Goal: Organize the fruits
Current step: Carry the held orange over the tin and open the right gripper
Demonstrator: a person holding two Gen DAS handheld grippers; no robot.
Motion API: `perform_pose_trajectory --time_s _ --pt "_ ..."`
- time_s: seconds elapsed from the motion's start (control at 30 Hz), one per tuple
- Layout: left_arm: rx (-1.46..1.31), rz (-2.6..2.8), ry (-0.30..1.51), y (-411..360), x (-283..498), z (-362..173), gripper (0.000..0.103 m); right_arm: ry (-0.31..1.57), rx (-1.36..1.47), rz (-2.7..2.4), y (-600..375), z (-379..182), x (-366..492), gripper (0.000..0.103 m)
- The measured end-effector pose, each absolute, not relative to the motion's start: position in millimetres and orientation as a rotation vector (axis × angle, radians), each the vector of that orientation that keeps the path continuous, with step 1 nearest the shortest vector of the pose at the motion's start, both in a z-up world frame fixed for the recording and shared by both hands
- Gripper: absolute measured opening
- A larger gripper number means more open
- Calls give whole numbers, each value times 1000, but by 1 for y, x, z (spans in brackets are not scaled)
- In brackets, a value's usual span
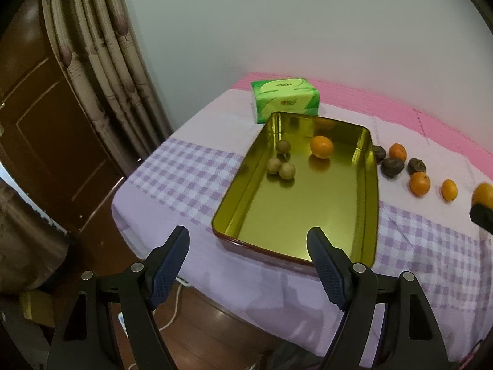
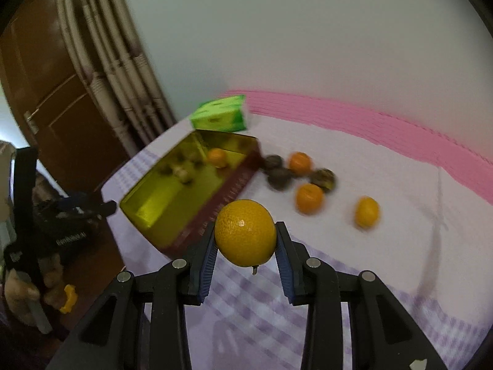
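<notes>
- The right gripper (image 2: 245,237) pinches a yellow-orange citrus fruit (image 2: 245,232) between its blue pads, holding it above the checked cloth (image 2: 246,308) just beside the near corner of the gold tin (image 2: 172,212).
- The left gripper (image 1: 248,246) hangs spread and empty over the tin's near rim (image 1: 262,246).
- Inside the tin lie one orange (image 1: 321,147) and three small brown round fruits (image 1: 281,165) clustered together, apart from the orange.
- On the desk to the right of the tin lie three loose oranges (image 1: 419,184) and three dark wrinkled fruits (image 1: 392,167), grouped near one another.
- A green tissue pack (image 1: 285,98) stands just behind the tin's far end.
- A pink mat (image 1: 431,117) runs along the far edge by the pale wall; curtains (image 1: 101,61) and a brown door (image 1: 46,129) fill the left.
- The right-wrist view is blurred in its far part.
</notes>
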State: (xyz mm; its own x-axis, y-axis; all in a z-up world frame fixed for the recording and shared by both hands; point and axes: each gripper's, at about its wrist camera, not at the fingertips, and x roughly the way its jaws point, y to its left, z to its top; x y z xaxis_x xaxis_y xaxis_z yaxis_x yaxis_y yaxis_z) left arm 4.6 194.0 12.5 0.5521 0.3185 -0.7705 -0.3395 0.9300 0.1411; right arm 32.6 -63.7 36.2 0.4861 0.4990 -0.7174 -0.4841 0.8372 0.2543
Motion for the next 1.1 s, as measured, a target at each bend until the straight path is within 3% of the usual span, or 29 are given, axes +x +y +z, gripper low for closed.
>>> perform_pose_trajectory --time_s 0.53,0.67,1.1 --pt "-46 477 902 215 8 10 79 932 -51 744 43 23 93 34" --pt "-22 483 907 213 10 8 87 946 -69 763 64 18 106 34" --pt "-30 467 941 217 14 1 88 1024 -99 744 97 -12 135 34"
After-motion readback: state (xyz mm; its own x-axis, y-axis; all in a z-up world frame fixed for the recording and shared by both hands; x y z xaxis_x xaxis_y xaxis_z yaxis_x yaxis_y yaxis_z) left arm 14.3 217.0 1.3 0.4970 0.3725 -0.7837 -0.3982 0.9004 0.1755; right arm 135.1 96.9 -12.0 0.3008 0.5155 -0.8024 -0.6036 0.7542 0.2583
